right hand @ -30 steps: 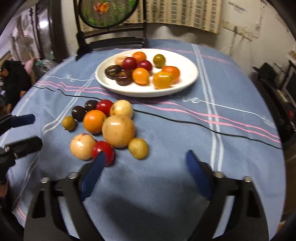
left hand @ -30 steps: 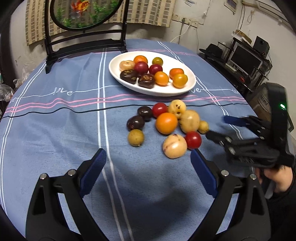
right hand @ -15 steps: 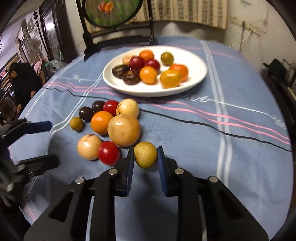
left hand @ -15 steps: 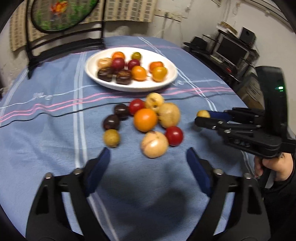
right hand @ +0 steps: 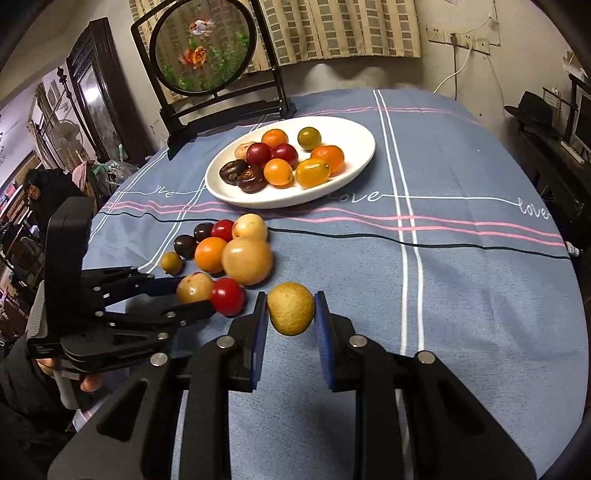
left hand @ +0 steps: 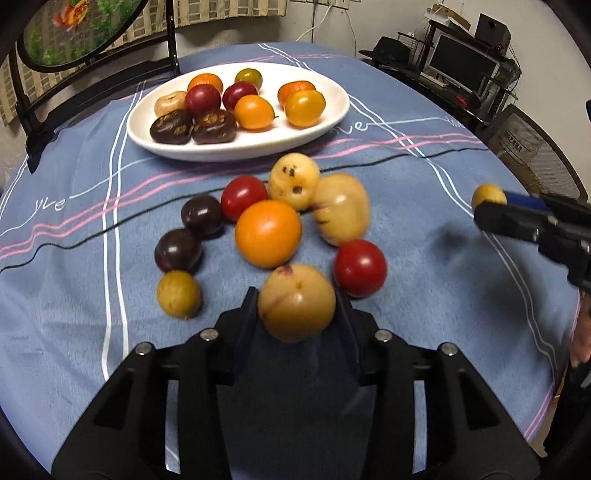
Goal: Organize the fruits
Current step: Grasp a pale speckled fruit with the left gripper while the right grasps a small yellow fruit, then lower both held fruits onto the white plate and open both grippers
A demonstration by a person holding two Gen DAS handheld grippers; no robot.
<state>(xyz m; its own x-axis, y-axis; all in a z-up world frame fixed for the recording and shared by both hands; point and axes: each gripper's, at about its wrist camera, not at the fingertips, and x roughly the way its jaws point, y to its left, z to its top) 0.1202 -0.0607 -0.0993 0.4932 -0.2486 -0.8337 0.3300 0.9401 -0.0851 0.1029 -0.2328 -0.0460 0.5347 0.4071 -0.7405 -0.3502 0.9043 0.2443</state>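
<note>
Several loose fruits lie on the blue cloth in front of a white plate (left hand: 332, 122) (right hand: 354, 173) that holds several more. My left gripper (left hand: 295, 295) (right hand: 194, 295) has its jaws closing on a pale yellow-pink fruit (left hand: 296, 306) (right hand: 192, 288) at the near edge of the group, with both pads against its sides. A red tomato (left hand: 360, 267) sits just right of it and an orange fruit (left hand: 268, 238) just behind. My right gripper (right hand: 290, 299) (left hand: 493, 205) is shut on a small yellow fruit (right hand: 290, 310) (left hand: 487, 194), held a little above the cloth, right of the group.
A round goldfish screen on a black stand (right hand: 201, 55) (left hand: 74, 29) stands at the table's far edge behind the plate. The table drops off at the right, with shelves and a monitor (left hand: 461, 59) beyond. A person (right hand: 37, 192) sits far left.
My left gripper came down and forward, and its jaws narrowed around the pale fruit. My right gripper shut on the small yellow fruit and lifted it off the cloth.
</note>
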